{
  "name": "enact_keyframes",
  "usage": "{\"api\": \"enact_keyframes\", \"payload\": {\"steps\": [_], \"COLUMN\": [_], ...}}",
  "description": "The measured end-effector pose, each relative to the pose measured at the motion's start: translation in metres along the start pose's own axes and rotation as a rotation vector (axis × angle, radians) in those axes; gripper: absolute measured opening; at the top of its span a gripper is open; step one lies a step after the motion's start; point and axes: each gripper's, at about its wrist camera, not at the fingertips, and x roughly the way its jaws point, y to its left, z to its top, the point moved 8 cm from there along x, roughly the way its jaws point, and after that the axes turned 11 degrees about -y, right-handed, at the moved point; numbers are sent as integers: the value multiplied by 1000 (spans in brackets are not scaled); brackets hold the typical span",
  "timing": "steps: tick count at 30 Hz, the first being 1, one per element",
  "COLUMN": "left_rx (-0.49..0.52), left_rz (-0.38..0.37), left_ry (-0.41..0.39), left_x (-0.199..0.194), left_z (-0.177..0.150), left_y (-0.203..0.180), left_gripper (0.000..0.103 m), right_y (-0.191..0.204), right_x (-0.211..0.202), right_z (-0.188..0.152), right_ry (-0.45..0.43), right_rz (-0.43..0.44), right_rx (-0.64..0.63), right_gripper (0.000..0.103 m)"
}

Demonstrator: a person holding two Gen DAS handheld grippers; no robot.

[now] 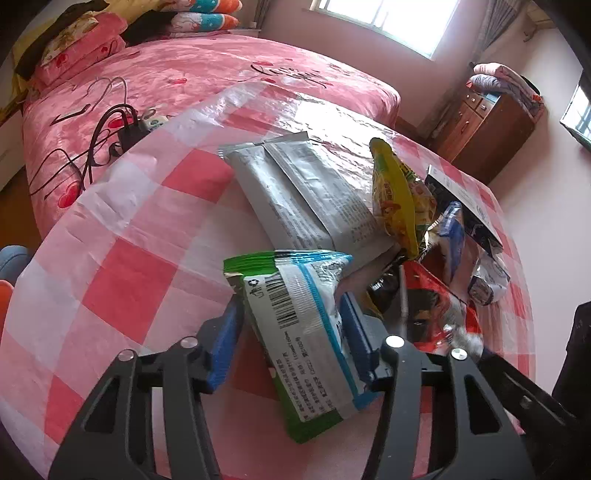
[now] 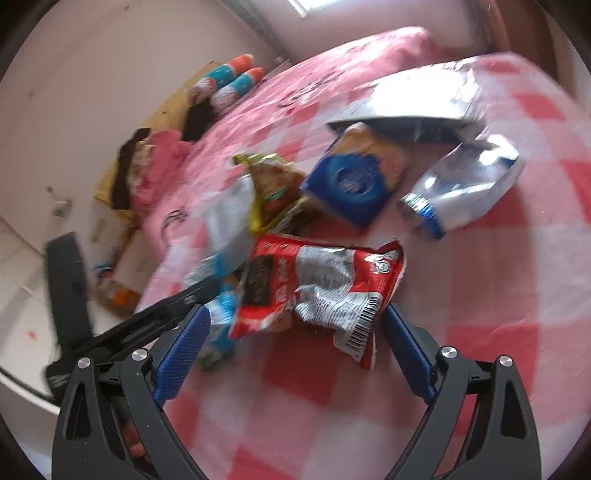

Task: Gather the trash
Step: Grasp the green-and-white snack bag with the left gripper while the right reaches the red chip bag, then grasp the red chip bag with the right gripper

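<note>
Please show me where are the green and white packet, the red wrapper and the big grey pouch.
green and white packet (image 1: 295, 317): left wrist view, on its white back near the barcode.
red wrapper (image 2: 321, 280): right wrist view, on its crumpled middle.
big grey pouch (image 1: 303, 192): left wrist view, on its printed back.

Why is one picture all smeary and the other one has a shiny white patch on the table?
Right wrist view: the camera was moving, so the red wrapper and blue box look smeared. Left wrist view: sharp, but light from the window bounces off the glossy checked tablecloth, making glare behind the silver packet. Both views bulge because of the fisheye lens.
</note>
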Motion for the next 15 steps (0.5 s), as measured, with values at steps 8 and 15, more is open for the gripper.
{"api": "enact_keyframes", "payload": {"steps": [8,15], "left_rx": [38,35], "left_rz": [4,6], "left_ry": [-30,-37], "left_x": [-7,-19], "left_z": [-3,-8], "left_y": [4,18], "left_gripper": [45,43], "right_y": [34,30], "right_x": [-17,-27], "right_z": [-10,7], "right_ry": [96,-62], "right_rz": [157,-86], "right_rx": [7,-250], "right_gripper": [92,92]}}
